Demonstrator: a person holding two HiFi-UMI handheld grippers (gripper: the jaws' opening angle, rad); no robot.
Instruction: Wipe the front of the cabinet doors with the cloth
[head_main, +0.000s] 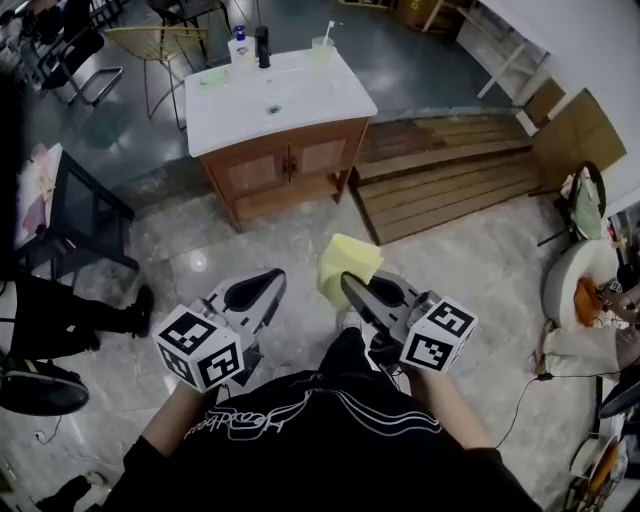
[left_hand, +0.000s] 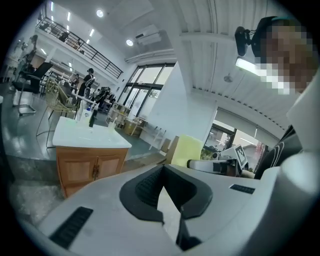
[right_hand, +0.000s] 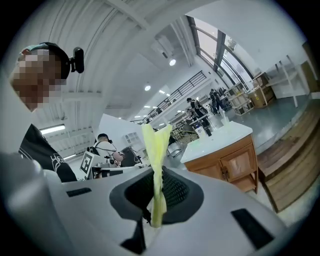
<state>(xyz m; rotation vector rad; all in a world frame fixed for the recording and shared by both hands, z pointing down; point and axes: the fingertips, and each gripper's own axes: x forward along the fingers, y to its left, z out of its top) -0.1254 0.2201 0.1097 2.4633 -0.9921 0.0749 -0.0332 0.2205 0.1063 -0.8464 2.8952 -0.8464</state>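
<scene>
**Yellow cloth clamped in the right gripper, cabinet standing well apart ahead**

At the far left of the head view, a black metal side table (head_main: 85, 215) is standing on the pale marble-patterned floor (head_main: 200, 255). The grey left gripper (head_main: 262, 285) is reaching forward from the person's left hand, with its black-and-white marker cube (head_main: 200, 347) just behind it. In its own view the left gripper (left_hand: 171, 215) is showing its black pads (left_hand: 145, 192) drawn together, with nothing between them.

Ahead of both grippers, and well apart from them, the brown wooden cabinet (head_main: 285, 175) is standing under a white sink top (head_main: 280, 95). Its two panelled doors (head_main: 288, 163) are sitting shut, meeting at the middle.

The pale yellow cloth (head_main: 348, 262) is sticking out in front of the grey right gripper (head_main: 352, 287), over the floor and clear of the cabinet. In the right gripper view the right gripper (right_hand: 155, 202) is pinching the cloth (right_hand: 156, 150), which is rising upright in a thin folded strip from between the closed pads, with the cabinet (right_hand: 230, 162) to its right.

Further right, a low brown wooden platform (head_main: 450, 175) is lying beside the cabinet.
</scene>
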